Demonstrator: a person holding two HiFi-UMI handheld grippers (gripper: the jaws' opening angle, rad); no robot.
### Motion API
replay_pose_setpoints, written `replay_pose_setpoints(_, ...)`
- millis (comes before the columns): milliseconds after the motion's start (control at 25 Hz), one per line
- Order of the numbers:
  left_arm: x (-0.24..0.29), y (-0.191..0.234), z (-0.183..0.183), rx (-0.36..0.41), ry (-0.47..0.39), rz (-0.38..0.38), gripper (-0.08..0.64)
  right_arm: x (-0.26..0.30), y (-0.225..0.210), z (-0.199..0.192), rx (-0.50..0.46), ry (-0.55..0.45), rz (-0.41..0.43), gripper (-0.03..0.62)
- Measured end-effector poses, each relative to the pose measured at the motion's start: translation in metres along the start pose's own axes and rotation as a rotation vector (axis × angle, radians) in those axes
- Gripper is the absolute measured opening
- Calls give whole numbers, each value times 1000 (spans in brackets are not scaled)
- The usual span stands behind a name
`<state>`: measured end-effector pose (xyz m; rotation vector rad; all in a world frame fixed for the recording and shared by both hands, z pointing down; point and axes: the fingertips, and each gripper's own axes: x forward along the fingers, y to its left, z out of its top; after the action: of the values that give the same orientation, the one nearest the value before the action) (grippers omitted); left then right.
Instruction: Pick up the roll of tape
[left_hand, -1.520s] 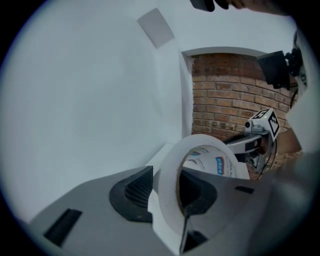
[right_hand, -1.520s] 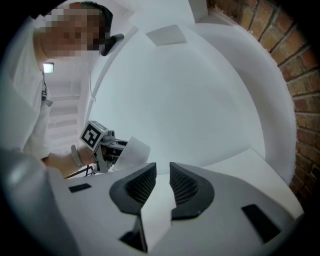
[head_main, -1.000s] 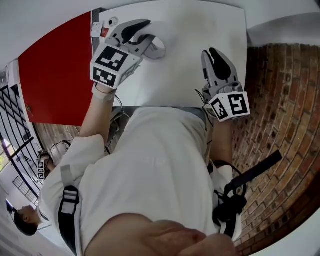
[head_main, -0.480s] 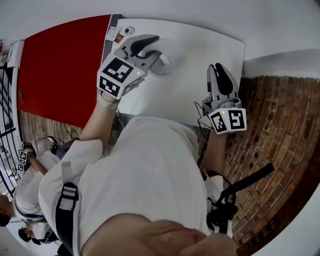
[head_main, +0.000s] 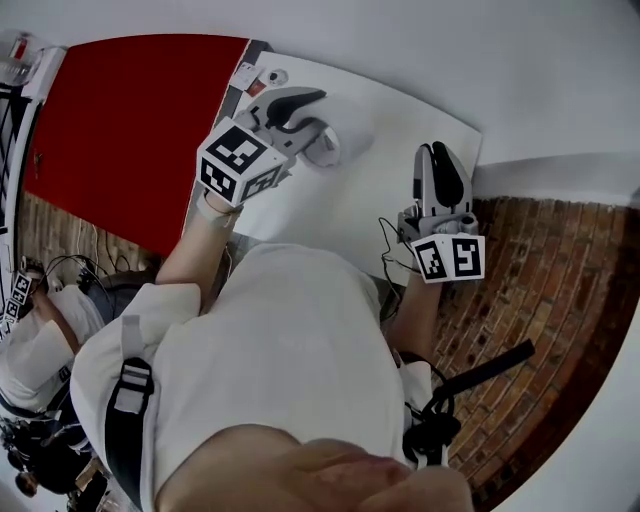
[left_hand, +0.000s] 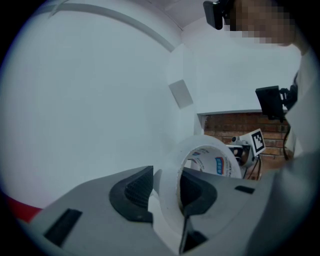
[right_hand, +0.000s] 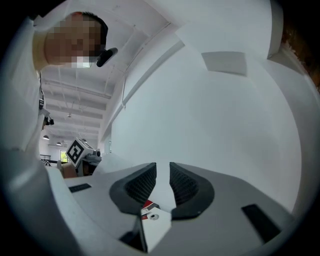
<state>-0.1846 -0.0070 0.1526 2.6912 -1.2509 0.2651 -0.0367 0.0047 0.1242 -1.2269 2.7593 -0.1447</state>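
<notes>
A white roll of tape (head_main: 326, 146) with printed lettering inside its core hangs above the white table (head_main: 400, 130), held by my left gripper (head_main: 316, 122). In the left gripper view the roll (left_hand: 207, 159) stands on edge, its wall pinched between the two dark pads of the left gripper (left_hand: 167, 186). My right gripper (head_main: 438, 156) hovers over the table's right edge, apart from the roll. In the right gripper view, the right gripper (right_hand: 163, 181) has its ribbed pads close together with nothing between them.
A red panel (head_main: 120, 130) borders the table on the left. Small items (head_main: 262, 76) lie at the table's far left corner. Brick flooring (head_main: 540, 280) runs along the right. Another person sits at the lower left (head_main: 30, 345). White wall lies ahead.
Both grippers have risen. The left one carried the roll up off the table, still shut on it. The head view has swung round.
</notes>
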Motion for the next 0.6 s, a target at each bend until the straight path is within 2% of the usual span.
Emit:
replay_pose_setpoints(240, -17, 1, 25, -54, -88, 12, 114, 7, 9, 28, 19, -46, 53, 64)
replay_pose_setpoints(600, -26, -22, 54, -207, -215, -137, 114, 13, 20, 61, 52, -110, 110, 64)
